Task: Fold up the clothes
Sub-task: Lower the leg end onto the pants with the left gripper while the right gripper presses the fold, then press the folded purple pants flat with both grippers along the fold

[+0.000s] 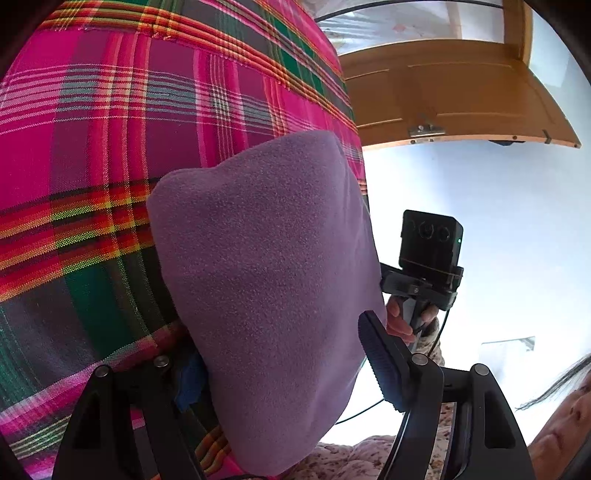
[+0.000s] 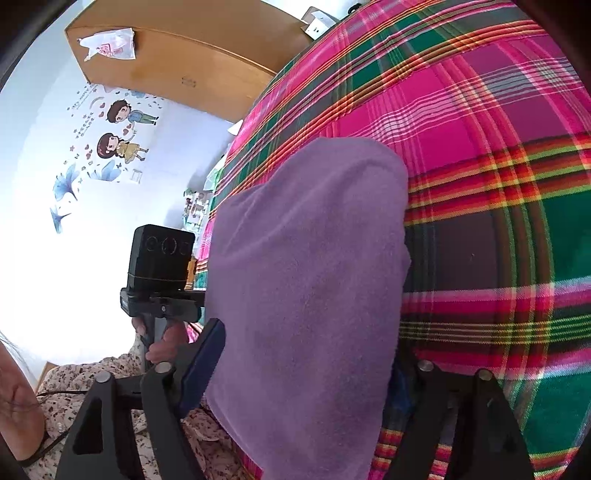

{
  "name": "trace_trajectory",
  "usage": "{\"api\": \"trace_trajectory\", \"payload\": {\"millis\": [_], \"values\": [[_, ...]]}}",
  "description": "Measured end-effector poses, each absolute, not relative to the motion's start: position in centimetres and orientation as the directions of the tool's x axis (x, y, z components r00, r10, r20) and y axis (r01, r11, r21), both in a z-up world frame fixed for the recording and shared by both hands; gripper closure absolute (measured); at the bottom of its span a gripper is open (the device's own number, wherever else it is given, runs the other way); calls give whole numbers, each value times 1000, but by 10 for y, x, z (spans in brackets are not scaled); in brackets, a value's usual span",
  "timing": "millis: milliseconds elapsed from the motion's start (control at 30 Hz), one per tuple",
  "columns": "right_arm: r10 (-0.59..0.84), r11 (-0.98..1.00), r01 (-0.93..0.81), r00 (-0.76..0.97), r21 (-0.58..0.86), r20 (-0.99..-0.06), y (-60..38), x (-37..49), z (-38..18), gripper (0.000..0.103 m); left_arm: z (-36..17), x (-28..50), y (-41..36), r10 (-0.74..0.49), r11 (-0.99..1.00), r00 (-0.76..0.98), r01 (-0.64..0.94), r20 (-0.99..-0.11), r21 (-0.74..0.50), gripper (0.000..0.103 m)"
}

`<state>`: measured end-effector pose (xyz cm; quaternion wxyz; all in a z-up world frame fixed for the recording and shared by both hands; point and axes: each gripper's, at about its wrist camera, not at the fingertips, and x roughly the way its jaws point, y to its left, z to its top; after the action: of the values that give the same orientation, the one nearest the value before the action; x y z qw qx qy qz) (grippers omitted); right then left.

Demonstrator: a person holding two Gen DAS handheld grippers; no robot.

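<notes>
Both the left gripper point(image 1: 280, 373) and right gripper point(image 2: 306, 373) clamp the purple cloth point(image 1: 266, 295) at frame center, against the plaid sheet point(image 1: 92, 147).

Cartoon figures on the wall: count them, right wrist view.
2. A boy figure sits higher on the white wall, a girl figure just below him. Others may be hidden behind the purple cloth.

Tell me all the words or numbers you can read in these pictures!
None can be read.
Wall sticker with two cartoon children: small writing beside it, too blurred.
White plastic bag on the wooden cabinet: red print, too small.
White box: dark marks, unreadable.
Purple cloth and plaid sheet: no text.
</notes>
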<state>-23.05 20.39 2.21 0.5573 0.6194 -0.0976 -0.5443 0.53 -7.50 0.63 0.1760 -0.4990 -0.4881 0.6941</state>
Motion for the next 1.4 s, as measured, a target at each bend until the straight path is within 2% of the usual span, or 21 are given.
{"api": "trace_trajectory", "payload": {"millis": [100, 133, 367, 567, 833, 1400], "values": [[-717, -392, 512, 351, 764, -603, 207, -231, 22, 55, 4, 2, -76, 725, -448, -445, 276, -526, -850, 35], [-716, -397, 518, 342, 758, -608, 208, -231, 21, 59, 4, 0, -76, 722, -447, -445, 284, -529, -849, 36], [-725, -394, 537, 317, 746, -611, 211, -232, 19, 65, 3, -5, -75, 696, -457, -450, 324, -560, -828, 54], [-729, -390, 559, 298, 731, -617, 210, -228, 21, 69, 1, -6, -72, 675, -469, -472, 318, -567, -824, 62], [-754, -382, 552, 278, 742, -595, 214, -229, 19, 72, -1, -10, -71, 678, -457, -489, 305, -549, -836, 64], [-751, -434, 605, 167, 667, -639, 218, -216, 23, 76, -5, -24, -60, 670, -437, -516, 305, -533, -846, 64]]}}
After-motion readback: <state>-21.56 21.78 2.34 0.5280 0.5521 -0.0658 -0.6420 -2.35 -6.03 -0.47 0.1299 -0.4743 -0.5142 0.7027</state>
